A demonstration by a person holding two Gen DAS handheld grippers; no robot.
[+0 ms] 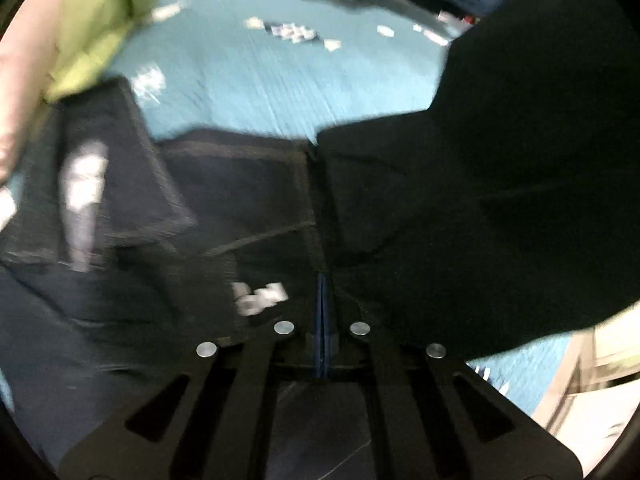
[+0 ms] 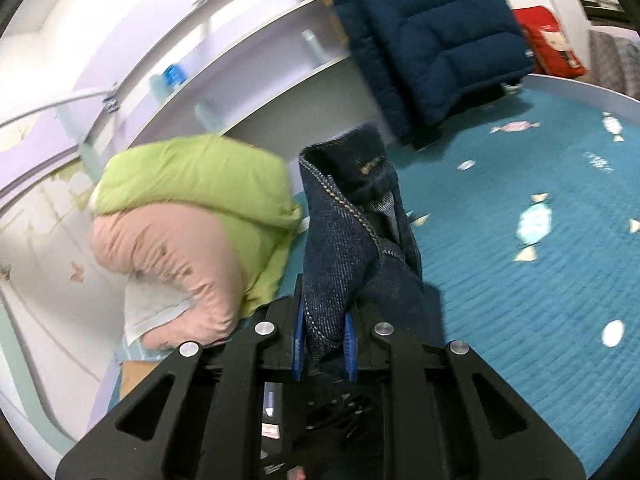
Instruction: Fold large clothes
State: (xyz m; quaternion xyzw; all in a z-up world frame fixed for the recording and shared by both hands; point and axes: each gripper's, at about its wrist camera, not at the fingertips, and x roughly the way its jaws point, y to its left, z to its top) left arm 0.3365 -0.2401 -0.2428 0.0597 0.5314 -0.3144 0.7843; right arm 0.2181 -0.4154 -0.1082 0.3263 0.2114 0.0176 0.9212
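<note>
Dark blue jeans (image 1: 248,200) lie spread on a teal bed cover (image 1: 248,88) in the blurred left wrist view, with a black fold of them hanging at the right (image 1: 500,160). My left gripper (image 1: 323,292) is shut with its blue pads pressed together on the dark denim. In the right wrist view my right gripper (image 2: 323,320) is shut on a bunched part of the jeans (image 2: 344,240) with tan stitching, held upright above the bed.
A green and pink pillow pile (image 2: 192,224) lies at the left by the white headboard shelf (image 2: 240,80). A navy puffer jacket (image 2: 424,40) hangs at the far side. The teal cover (image 2: 520,280) with candy prints stretches right. A red bag (image 2: 548,40) sits beyond.
</note>
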